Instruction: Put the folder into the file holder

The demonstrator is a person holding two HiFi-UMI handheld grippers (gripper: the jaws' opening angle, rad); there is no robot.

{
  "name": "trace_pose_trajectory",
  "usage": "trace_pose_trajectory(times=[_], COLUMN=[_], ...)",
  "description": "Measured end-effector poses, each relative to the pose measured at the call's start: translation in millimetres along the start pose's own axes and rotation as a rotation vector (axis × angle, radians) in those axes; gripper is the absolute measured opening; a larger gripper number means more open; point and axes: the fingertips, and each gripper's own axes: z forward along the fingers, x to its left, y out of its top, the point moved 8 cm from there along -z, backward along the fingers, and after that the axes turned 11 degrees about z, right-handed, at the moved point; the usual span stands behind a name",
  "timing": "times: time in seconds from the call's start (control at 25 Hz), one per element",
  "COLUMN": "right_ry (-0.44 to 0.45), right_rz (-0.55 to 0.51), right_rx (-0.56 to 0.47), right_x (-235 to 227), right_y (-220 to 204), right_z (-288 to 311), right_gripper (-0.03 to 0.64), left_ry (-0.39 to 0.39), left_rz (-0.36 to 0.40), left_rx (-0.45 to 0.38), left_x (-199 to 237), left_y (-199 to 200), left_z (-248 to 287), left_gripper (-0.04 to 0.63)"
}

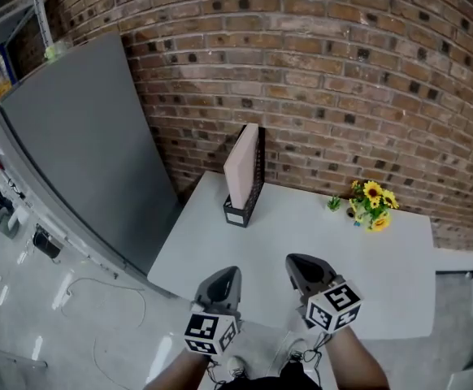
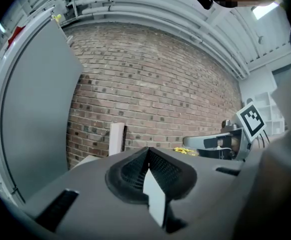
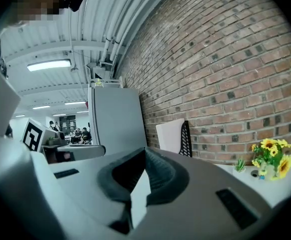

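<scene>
Already the pink folder (image 1: 242, 165) stands in the black file holder (image 1: 253, 189) on the white bench (image 1: 301, 242). The left gripper (image 1: 224, 281) and right gripper (image 1: 303, 268) have jaws pressed together, holding nothing.

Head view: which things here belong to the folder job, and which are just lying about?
Job: folder, already standing in the file holder; left gripper and right gripper, both shut and empty.
Lying about: sunflowers, small plant, grey panel.
</scene>
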Motion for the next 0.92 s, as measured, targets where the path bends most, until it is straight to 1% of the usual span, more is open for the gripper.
trace_pose_trajectory(times=[0.28, 0.6, 0.92], right_ry=[-0.043, -0.054, -0.052], right_rz=[0.009, 0.018, 0.015], right_rx=[-0.017, -0.019, -0.02], right_x=[13, 21, 22], right_y=[-8, -15, -13], right_z=[-3, -3, -6], right_gripper=[0.003, 0.003, 0.003], left_ry=[-0.044, -0.052, -0.047], left_rz=[0.005, 0.005, 0.002], left_rx=[-0.002, 0.005, -0.004], left_x=[9, 14, 12], left_y=[-2, -5, -2], left_z=[-11, -19, -21], left_gripper=[0.006, 0.006, 0.006])
